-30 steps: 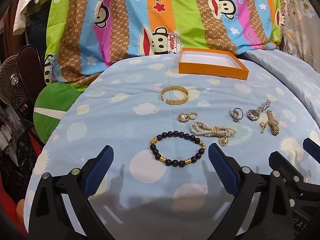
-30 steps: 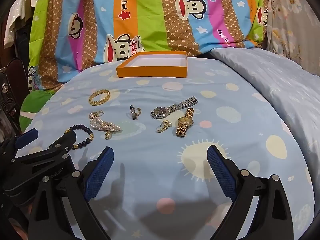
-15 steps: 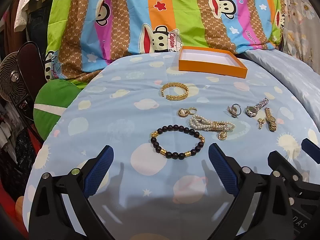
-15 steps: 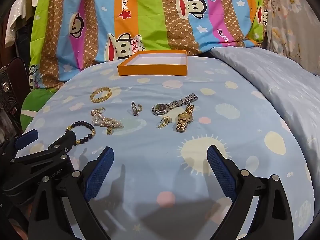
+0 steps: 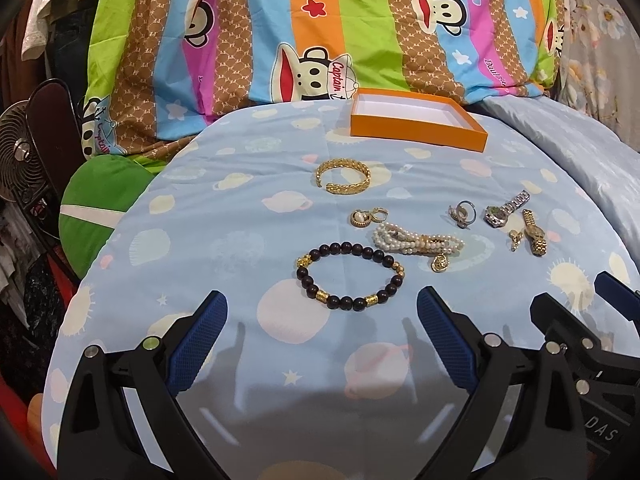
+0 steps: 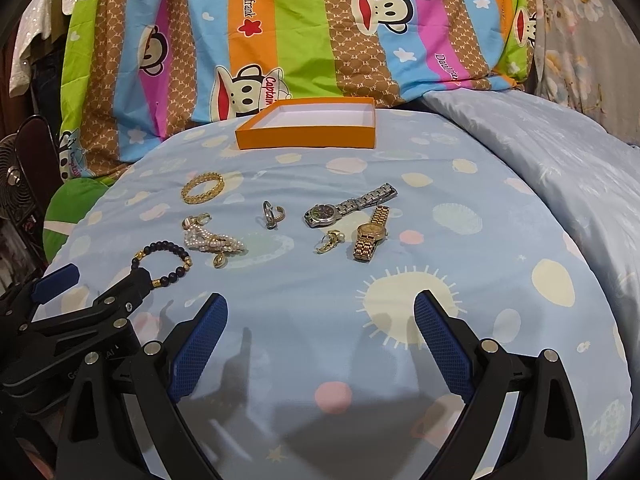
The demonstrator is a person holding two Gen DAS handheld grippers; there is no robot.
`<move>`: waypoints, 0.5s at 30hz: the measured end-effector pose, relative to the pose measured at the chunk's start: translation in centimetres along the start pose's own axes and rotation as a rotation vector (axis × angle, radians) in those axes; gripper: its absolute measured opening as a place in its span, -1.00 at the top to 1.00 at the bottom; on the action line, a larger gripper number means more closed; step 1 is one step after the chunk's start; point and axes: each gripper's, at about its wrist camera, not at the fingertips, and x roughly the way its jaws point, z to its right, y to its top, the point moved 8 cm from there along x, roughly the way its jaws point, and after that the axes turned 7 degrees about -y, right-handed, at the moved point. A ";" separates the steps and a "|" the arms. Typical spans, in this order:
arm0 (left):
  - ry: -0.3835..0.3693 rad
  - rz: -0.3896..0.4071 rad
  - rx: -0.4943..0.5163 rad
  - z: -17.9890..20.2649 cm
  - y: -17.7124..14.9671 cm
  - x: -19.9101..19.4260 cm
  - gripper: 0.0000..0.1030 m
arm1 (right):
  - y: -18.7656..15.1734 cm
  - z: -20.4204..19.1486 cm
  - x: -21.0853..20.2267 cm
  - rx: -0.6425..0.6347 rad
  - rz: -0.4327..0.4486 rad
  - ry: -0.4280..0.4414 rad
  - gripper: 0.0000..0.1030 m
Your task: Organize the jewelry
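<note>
**Getting ready to pick up the bead bracelet**

Hovering low over the bed (image 5: 200,240), the left gripper (image 5: 322,320) has its jaws wide open and holds nothing. The dark bead bracelet (image 5: 350,276) lies flat just ahead, between the two fingers, so this hand is nearest. Further right lie the pearl bracelet (image 5: 418,242) and gold watch (image 6: 370,238). The right gripper (image 6: 320,320) is wide open and empty too. The orange box (image 6: 306,138) waits behind.
</note>
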 end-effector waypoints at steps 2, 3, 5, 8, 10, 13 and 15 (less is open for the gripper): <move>-0.001 -0.003 -0.001 0.1 -0.1 0.0 -0.81 | 0.0 0.0 0.1 0.001 -0.003 0.001 -0.80; -0.003 -0.004 -0.002 0.1 -0.1 0.0 -0.81 | 0.0 0.0 0.1 0.001 -0.004 0.001 -0.80; -0.003 -0.008 -0.003 0.1 0.0 0.0 -0.81 | 0.0 0.1 0.2 0.000 -0.003 0.001 -0.80; -0.003 -0.008 -0.003 0.2 0.1 0.1 -0.81 | 0.0 0.0 0.2 0.001 -0.002 0.001 -0.80; -0.003 -0.008 -0.003 0.2 0.1 0.1 -0.81 | 0.0 0.0 0.2 0.001 -0.002 0.000 -0.80; -0.003 -0.009 -0.003 0.2 0.1 0.0 -0.81 | 0.0 0.1 0.2 0.001 -0.003 0.001 -0.80; -0.003 -0.010 -0.003 0.1 0.1 0.0 -0.81 | 0.0 0.0 0.2 0.001 -0.003 0.000 -0.80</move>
